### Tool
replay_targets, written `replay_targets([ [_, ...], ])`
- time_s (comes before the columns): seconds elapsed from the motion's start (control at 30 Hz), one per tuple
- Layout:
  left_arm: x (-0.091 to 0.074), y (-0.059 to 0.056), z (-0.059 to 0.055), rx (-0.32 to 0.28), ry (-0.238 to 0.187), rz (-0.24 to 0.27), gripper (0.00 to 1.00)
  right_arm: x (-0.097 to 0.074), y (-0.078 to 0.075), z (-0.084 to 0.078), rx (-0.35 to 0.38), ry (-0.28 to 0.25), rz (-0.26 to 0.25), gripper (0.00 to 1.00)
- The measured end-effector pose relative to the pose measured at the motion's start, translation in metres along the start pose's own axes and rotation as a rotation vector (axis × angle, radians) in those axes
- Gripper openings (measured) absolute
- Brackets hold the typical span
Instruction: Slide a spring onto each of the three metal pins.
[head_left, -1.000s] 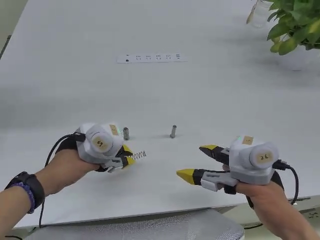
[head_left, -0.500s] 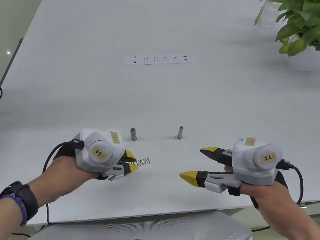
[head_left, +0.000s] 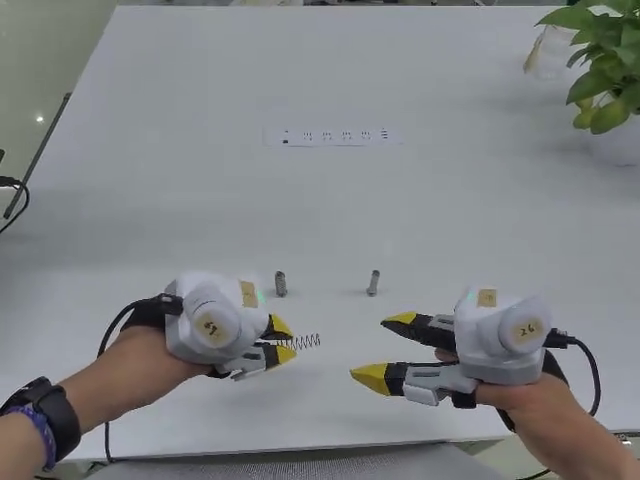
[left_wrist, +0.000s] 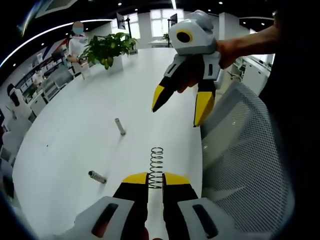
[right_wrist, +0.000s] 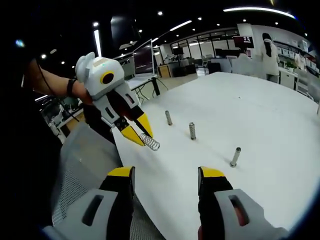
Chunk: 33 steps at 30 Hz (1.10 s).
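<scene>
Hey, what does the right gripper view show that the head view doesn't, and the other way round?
Right gripper view: a third pin near the left tongs, plus a monitor behind. Head view: a power strip and a plant. Both: the spring clamped in the left tongs, the open right tongs, a spring-wrapped pin and a bare pin.

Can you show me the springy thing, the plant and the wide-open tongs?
spring (left_wrist: 156, 167), left gripper view, on the middle of its coils.
plant (head_left: 605, 75), head view, on its green leaves.
right tongs (head_left: 383, 348), head view, midway between the two yellow tips.
</scene>
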<state>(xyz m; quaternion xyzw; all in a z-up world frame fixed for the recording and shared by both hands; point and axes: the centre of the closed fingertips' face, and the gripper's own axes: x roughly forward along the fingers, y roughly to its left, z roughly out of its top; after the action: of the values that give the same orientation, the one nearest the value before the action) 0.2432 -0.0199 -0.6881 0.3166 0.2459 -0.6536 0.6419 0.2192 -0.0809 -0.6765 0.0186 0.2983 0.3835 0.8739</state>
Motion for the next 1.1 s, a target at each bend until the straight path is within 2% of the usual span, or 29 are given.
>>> replay_targets([
  [0.43,0.000,-0.013,0.027,0.059,-0.039,-0.029,0.02,0.015,0.022,0.008,-0.047,0.011,0.111,0.42],
  [0.67,-0.001,-0.018,0.035,0.089,-0.054,-0.051,0.02,0.020,0.030,0.009,-0.058,0.012,0.149,0.37],
  [0.87,0.000,-0.023,0.039,0.127,-0.052,-0.071,0.03,0.022,0.036,0.011,-0.067,0.004,0.180,0.29],
  [1.0,0.001,-0.024,0.037,0.141,-0.041,-0.080,0.02,0.022,0.039,0.013,-0.075,-0.007,0.192,0.19],
  [1.1,0.000,-0.026,0.035,0.150,-0.038,-0.091,0.02,0.020,0.041,0.015,-0.075,-0.018,0.195,0.15],
])
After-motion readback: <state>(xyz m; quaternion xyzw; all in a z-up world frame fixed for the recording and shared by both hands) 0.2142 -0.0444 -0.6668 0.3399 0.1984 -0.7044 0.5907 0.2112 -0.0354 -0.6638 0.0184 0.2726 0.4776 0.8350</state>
